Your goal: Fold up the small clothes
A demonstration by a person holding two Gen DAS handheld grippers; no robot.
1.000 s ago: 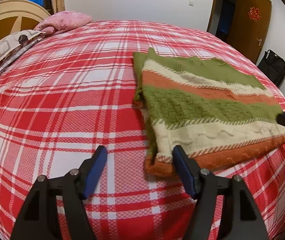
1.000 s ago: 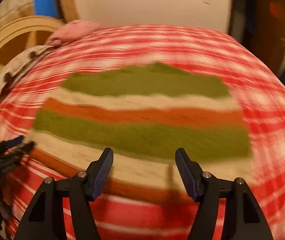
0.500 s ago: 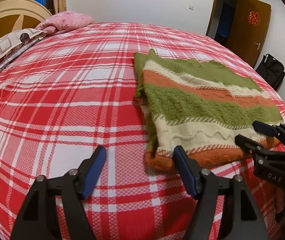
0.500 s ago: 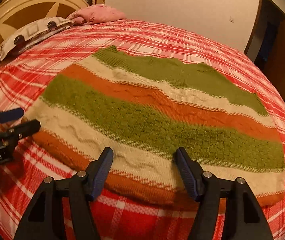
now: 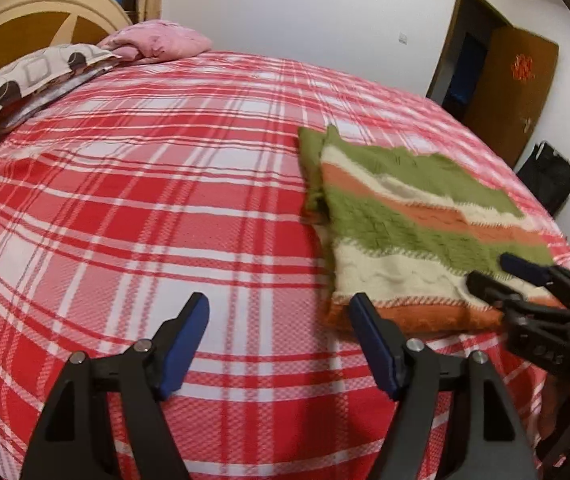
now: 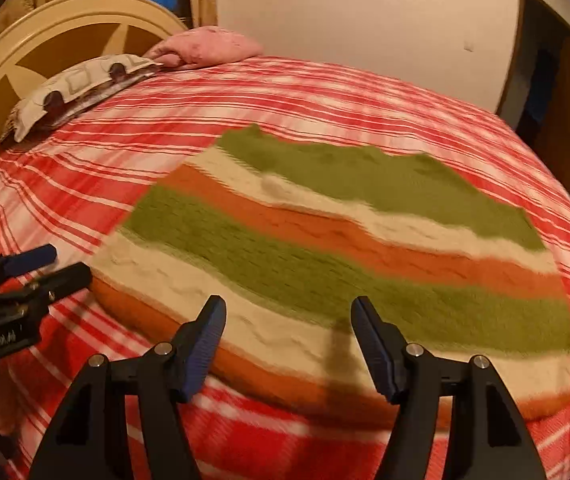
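The striped knit sweater point(image 6: 349, 264) lay flat on the bed point(image 5: 133, 200), toward the side nearest the door, already doubled over on itself, with bands of green, cream and orange running across it and the thick orange hem point(image 6: 269, 384) facing the two claws. It looked like a chunky, soft knit: light enough to lift with two grips, but limp and stretchy, so it would likely sag between hold points and drag against the woven red plaid bedcover point(image 5: 165, 272) rather than slide freely. The stacked layers at the hem and along the folded left edge point(image 5: 317, 184) seemed the soundest places to take hold, since the ribbing was denser there and a grip could catch every layer at once. The right claw point(image 6: 287, 344) hovered just over the cream and orange bands near the hem, its jaws apart and nothing clamped between them. The left claw point(image 5: 281, 344) hung over bare bedcover just beside the sweater's near left corner, also apart and empty. Farther out, a patterned pillow point(image 5: 29, 84) and a pink bundle of cloth point(image 5: 157, 40) rested by the rounded headboard point(image 6: 65, 48), and a brown door point(image 5: 513, 92) and a black bag point(image 5: 549, 176) stood beyond the bed.
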